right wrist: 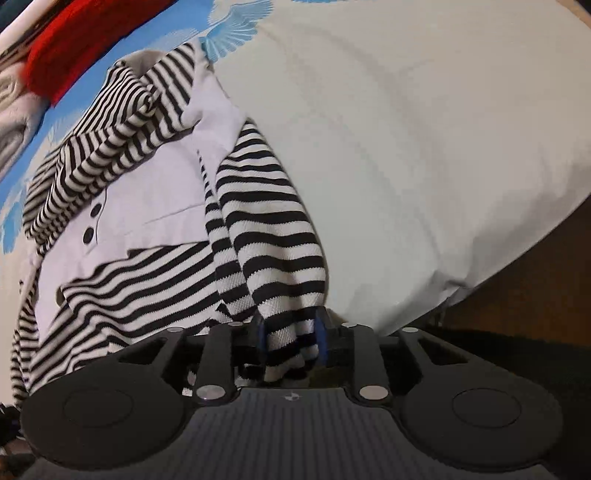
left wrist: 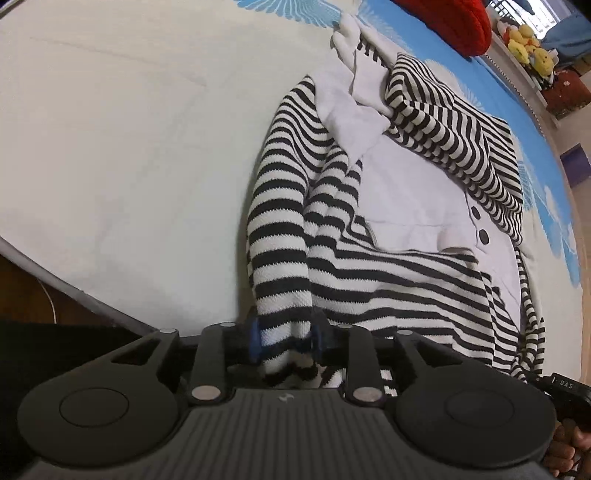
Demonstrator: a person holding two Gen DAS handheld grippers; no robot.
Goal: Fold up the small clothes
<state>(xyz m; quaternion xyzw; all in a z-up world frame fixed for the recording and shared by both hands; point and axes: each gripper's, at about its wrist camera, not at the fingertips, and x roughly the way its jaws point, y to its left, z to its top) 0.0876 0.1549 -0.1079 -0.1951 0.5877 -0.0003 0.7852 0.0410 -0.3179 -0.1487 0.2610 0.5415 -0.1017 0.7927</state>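
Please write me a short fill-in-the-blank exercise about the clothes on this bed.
1. The cardigan has black and white ____.
2. On its plain white front sit two dark round ____.
3. Between the left tongs hangs a striped ____.
4. The knitted thing at the far end of the bed is ____ in colour.

Missing words: stripes; buttons; sleeve; red

Black ribbed gripper (left wrist: pixel 284 341) with blue-edged pads.

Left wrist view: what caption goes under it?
Left tongs pinch a black-and-white striped knit sleeve on the pale bedsheet.
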